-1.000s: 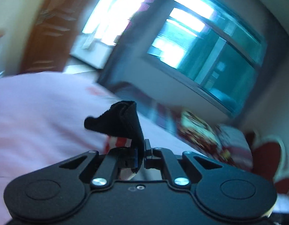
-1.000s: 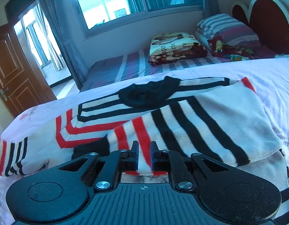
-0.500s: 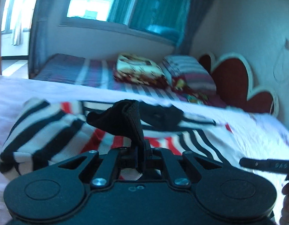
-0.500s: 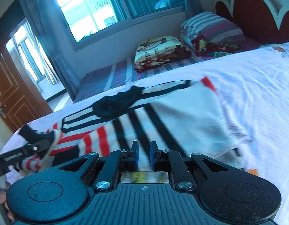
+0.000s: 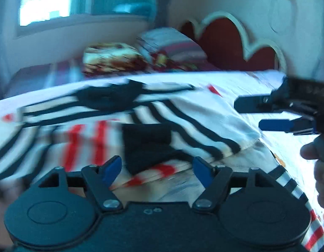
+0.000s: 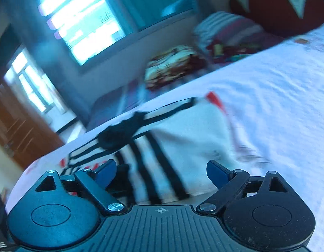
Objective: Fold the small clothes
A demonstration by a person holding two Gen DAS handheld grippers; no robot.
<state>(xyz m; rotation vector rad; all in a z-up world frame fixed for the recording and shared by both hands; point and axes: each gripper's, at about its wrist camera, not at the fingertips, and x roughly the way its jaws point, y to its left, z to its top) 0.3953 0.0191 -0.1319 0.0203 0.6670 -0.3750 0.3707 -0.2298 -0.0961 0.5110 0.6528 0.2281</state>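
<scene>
At the bottom of the frame the left gripper (image 5: 156, 171) is gaping wide, empty, above the striped sweater (image 5: 183, 121) lying across the bed (image 5: 267, 79). At mid-right, the right gripper (image 5: 251, 114) is hovering open; its lettering is blurring, unreadable. Pillows (image 5: 170, 46) are sitting farthest.

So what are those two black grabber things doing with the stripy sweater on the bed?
A person is folding a striped sweater on the bed with two handheld grippers. Both sleeves lie folded across the body, the black cuff on top. The left gripper and right gripper are both open and hold nothing, so the sweater lies loose on the sheet.
</scene>
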